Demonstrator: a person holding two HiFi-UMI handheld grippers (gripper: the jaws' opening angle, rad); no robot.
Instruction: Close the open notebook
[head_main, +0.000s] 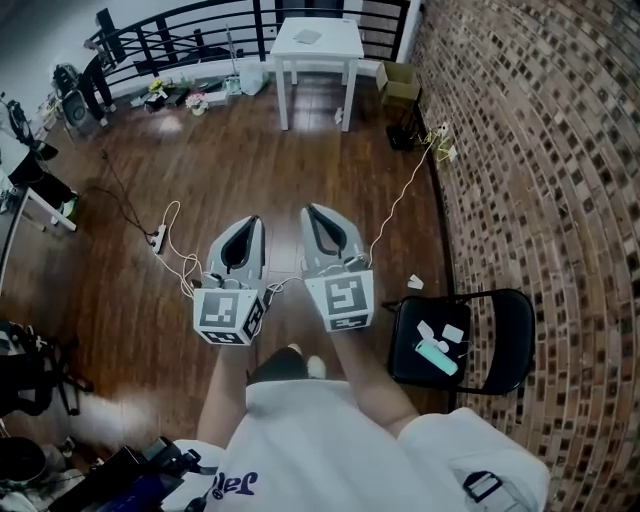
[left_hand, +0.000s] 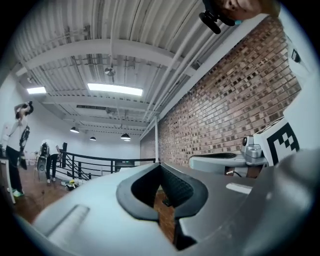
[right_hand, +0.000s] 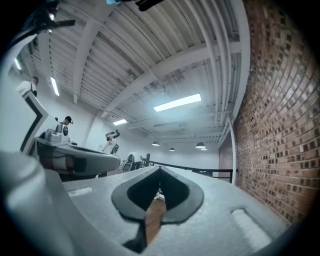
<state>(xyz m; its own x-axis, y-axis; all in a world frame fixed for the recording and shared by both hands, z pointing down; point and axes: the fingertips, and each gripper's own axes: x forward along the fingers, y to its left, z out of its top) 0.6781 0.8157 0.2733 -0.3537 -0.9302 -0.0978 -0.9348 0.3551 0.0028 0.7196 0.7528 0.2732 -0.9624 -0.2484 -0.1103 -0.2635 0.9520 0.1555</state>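
The left gripper (head_main: 250, 222) and right gripper (head_main: 313, 212) are closed tight on nothing. What may be the notebook (head_main: 307, 36) lies mid-top on the white table (head_main: 345, 48), well away. Floor cables (head_main: 400, 200) could trip the person walking over.

Grey left gripper (head_main: 251, 221), right gripper (head_main: 311, 211); marker cubes (head_main: 229, 314); white shirt (head_main: 330, 440).

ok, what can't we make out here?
Head view: pale flat thing on the white table, too small to call a notebook, open or closed.
Head view: items on the black chair, too small to name.
Gripper views: left gripper and right gripper bodies fill the lower half; no table seen.
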